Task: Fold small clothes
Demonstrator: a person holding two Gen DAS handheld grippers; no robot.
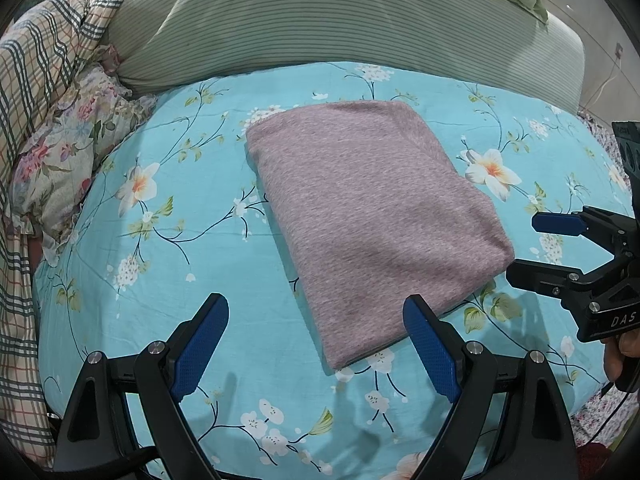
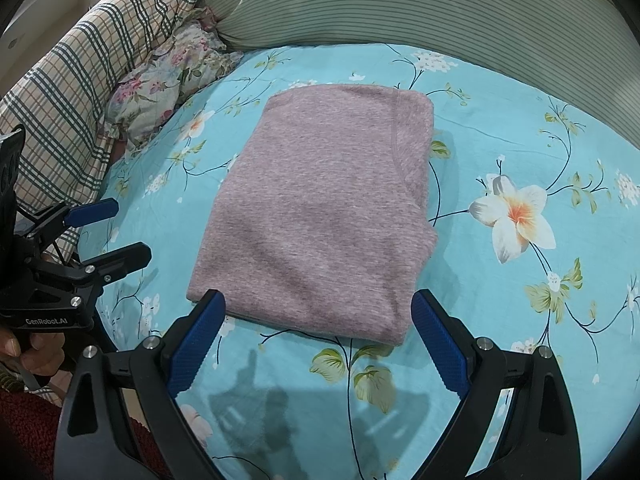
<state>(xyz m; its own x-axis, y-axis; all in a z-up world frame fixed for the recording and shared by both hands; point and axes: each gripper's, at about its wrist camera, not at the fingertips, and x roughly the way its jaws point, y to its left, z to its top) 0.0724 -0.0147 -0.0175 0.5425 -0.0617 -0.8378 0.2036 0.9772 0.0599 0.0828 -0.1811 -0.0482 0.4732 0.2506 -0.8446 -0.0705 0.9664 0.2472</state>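
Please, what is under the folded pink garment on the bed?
The folded pink garment lies flat on the turquoise floral bedsheet, which shows all around it. Whatever lies directly beneath it is covered, so I cannot tell whether anything else is there. Nothing rests on top of it.

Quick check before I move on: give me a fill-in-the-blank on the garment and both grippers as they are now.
1. The mauve garment lies ____ into a compact rectangle on the floral sheet.
2. The left gripper has its jaws ____ and holds nothing.
3. The right gripper hangs at the garment's near edge, its jaws ____.
4. Behind the garment lies a ____ green pillow.

Missing words: folded; open; open; striped
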